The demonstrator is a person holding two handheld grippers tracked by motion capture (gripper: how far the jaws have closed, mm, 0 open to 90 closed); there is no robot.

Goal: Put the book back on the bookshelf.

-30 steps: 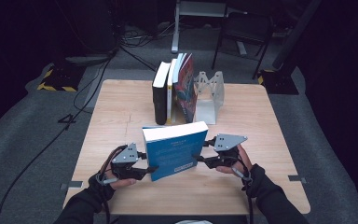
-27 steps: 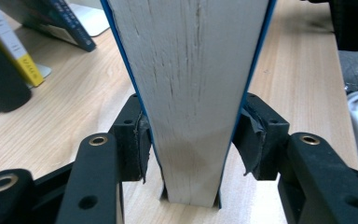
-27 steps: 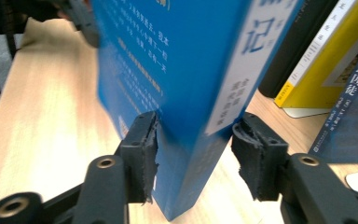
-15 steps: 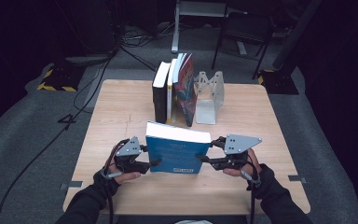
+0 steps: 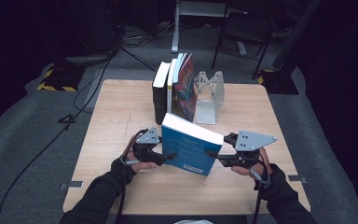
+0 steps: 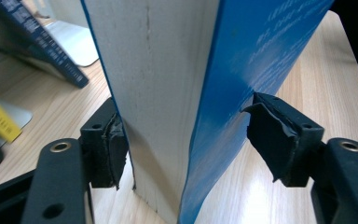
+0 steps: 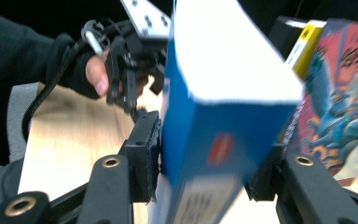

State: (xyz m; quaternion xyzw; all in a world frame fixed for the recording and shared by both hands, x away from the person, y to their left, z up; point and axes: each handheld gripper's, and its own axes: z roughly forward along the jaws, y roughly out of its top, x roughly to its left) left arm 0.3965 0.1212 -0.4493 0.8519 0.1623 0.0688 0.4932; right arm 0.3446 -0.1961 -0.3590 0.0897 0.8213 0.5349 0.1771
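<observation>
**Blue book held upright between two grippers**

A blue book (image 5: 189, 149) stands on edge near the front centre of the wooden table (image 5: 116, 116), its white page block facing up and tilted away from the person. The left gripper (image 5: 161, 157) meets it at 9 o'clock. In the left gripper view one pad presses the book's back cover while the other pad touches the blue front cover only at its tip, so the tongs pinch the book loosely. The right gripper (image 5: 214, 156) comes in at 3 o'clock, and its tongs clamp the book's spine end from both sides. At 12 o'clock from the book, a row of standing books (image 5: 175, 88) leans beside a white bookend (image 5: 209, 95).
</observation>
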